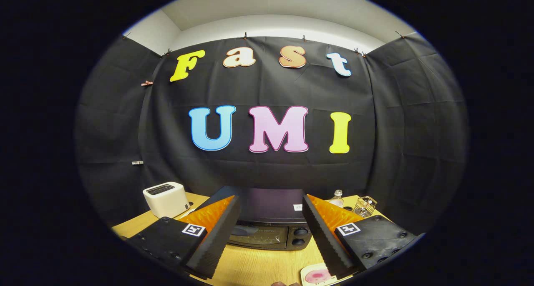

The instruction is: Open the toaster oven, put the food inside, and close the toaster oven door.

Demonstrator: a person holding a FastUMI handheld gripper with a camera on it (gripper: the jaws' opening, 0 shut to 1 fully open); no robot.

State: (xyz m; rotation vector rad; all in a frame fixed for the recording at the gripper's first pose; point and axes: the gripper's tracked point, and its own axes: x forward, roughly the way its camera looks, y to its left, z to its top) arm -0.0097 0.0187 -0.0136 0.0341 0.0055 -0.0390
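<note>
A black toaster oven [267,223] stands on the wooden table [258,263] just ahead of my fingers, its glass door shut and two knobs [299,237] on its right side. My gripper [271,213] is held above the table in front of the oven, open wide, with nothing between its fingers. Below the right finger, on the table's near side, lies a small light plate [317,274] with pink food on it, partly hidden by that finger.
A white pop-up toaster [166,199] sits on the table left of the oven. Behind the oven's right side stand a small clear bottle [337,197] and a wire basket [365,206]. Black cloth walls close the booth behind and on both sides.
</note>
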